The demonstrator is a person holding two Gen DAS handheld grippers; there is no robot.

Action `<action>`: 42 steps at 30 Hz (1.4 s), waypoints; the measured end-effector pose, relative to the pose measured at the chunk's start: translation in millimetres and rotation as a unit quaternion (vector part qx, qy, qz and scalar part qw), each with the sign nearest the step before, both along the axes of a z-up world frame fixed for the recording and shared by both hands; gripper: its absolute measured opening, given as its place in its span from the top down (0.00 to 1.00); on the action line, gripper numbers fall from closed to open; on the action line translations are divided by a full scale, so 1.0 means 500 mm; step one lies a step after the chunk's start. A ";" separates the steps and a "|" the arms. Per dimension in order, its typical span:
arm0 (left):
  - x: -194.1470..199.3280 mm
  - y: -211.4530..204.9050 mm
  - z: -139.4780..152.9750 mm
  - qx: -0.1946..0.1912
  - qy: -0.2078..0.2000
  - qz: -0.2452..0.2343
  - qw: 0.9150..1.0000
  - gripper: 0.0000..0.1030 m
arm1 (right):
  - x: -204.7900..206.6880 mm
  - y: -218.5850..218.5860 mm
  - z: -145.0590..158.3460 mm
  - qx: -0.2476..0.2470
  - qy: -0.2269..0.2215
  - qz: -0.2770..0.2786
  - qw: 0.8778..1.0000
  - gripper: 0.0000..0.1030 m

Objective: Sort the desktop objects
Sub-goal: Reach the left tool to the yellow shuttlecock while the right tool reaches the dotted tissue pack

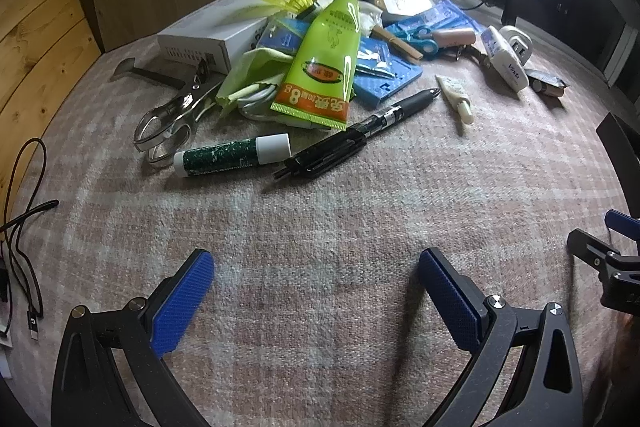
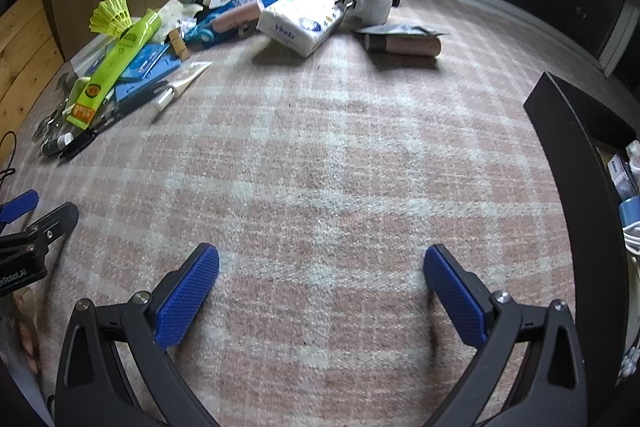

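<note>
- Left gripper (image 1: 316, 267) and right gripper (image 2: 320, 263) are hovering with jaws wide apart, gripping nothing.
- Glue stick (image 1: 232, 155), at eleven o'clock, is lying nearest: light, rigid, slippery; pinching mid-barrel looks safest.
- Green tube (image 1: 324, 59), at twelve beyond, is looking soft.

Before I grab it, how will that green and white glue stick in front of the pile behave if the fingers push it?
The glue stick is a smooth round cylinder lying on its side, so it would probably roll if nudged sideways. The woven cloth beneath may slow it somewhat. It looks rigid, so it should not bend in a grip, though the slick body might slip.
</note>
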State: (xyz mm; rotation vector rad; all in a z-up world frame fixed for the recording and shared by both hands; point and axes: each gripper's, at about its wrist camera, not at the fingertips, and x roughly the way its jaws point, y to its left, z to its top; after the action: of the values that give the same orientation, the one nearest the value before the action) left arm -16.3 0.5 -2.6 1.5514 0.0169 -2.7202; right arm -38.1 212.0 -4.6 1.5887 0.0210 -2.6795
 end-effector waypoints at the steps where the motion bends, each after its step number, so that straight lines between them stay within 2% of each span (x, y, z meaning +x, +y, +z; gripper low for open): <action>1: -0.002 0.000 0.001 0.000 -0.008 0.000 1.000 0.01 | -0.003 0.004 0.002 -0.006 -0.009 0.000 1.000 0.00; 4: -0.014 0.005 0.007 -0.009 -0.027 -0.004 1.000 0.01 | -0.008 0.018 0.021 -0.018 -0.008 -0.013 1.000 0.00; 7: -0.019 0.005 0.028 -0.013 -0.025 -0.002 1.000 0.01 | -0.019 0.032 0.049 -0.029 0.000 -0.022 0.999 0.00; 16: -0.053 -0.028 0.143 0.001 0.013 0.006 1.000 0.01 | -0.081 0.043 0.147 -0.036 0.031 -0.023 0.999 0.00; 23: -0.103 -0.050 0.235 -0.021 0.052 0.003 0.998 0.02 | -0.130 0.054 0.211 -0.047 0.048 -0.026 0.997 0.00; 26: -0.132 -0.058 0.268 -0.030 0.066 0.000 0.997 0.03 | -0.159 0.063 0.223 -0.069 0.042 -0.031 0.996 0.00; 33: -0.210 -0.067 0.285 -0.029 0.062 -0.007 0.998 0.05 | -0.228 0.064 0.218 -0.103 0.010 -0.045 0.994 0.02; 38: -0.277 -0.069 0.268 -0.037 0.048 -0.009 0.998 0.10 | -0.282 0.039 0.198 -0.103 -0.008 -0.041 0.994 0.05; 39: -0.290 -0.068 0.262 -0.037 0.044 -0.011 0.998 0.11 | -0.291 0.035 0.193 -0.095 0.001 -0.069 0.993 0.05; 42: -0.324 -0.066 0.240 -0.037 0.032 -0.017 0.999 0.14 | -0.320 0.021 0.170 -0.104 -0.020 -0.069 0.992 0.11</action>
State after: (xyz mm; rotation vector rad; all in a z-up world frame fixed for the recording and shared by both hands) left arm -178.1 -32.6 117.6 1.4594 -0.1097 -2.7596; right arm -198.3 222.8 80.6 1.6323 -0.3715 -2.6425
